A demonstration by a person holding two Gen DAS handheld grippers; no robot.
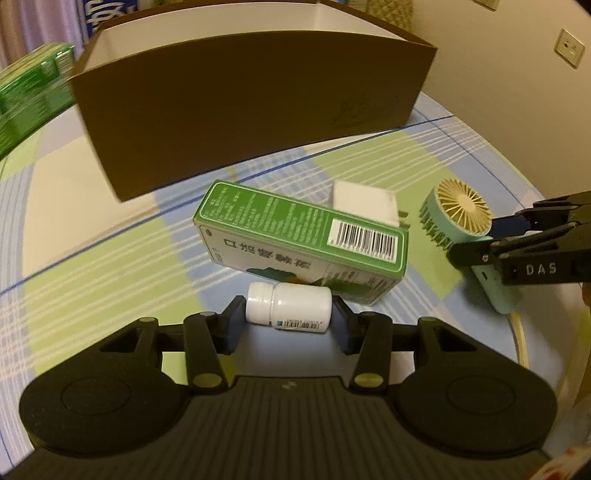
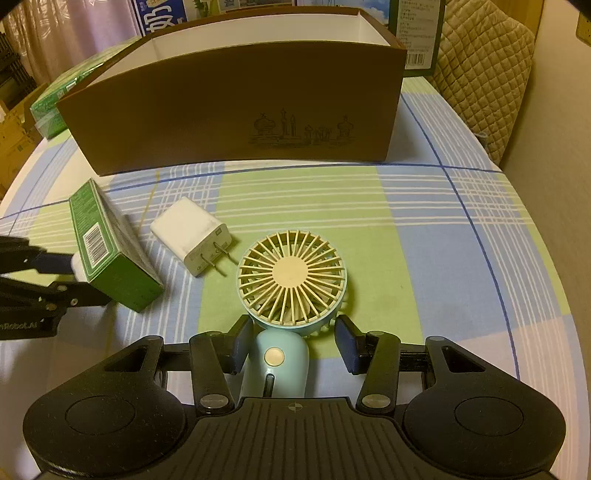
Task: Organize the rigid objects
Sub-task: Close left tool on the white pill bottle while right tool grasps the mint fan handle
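A white pill bottle (image 1: 290, 306) lies on its side between the fingers of my left gripper (image 1: 290, 321), which touch both its ends. Behind it lies a green medicine box (image 1: 303, 243), also in the right wrist view (image 2: 110, 251). A white charger plug (image 2: 192, 234) lies beside it. A light-blue handheld fan (image 2: 291, 277) lies flat; its handle (image 2: 277, 365) sits between the fingers of my right gripper (image 2: 291, 343), left pad touching, right pad apart. A brown open cardboard box (image 2: 236, 107) stands behind, its white inside showing nothing.
The table carries a green, blue and white checked cloth (image 2: 443, 258). A green packet (image 2: 55, 103) lies left of the brown box. Printed cartons (image 2: 417, 29) stand behind it. A quilted chair back (image 2: 487, 74) is at the far right, next to a wall.
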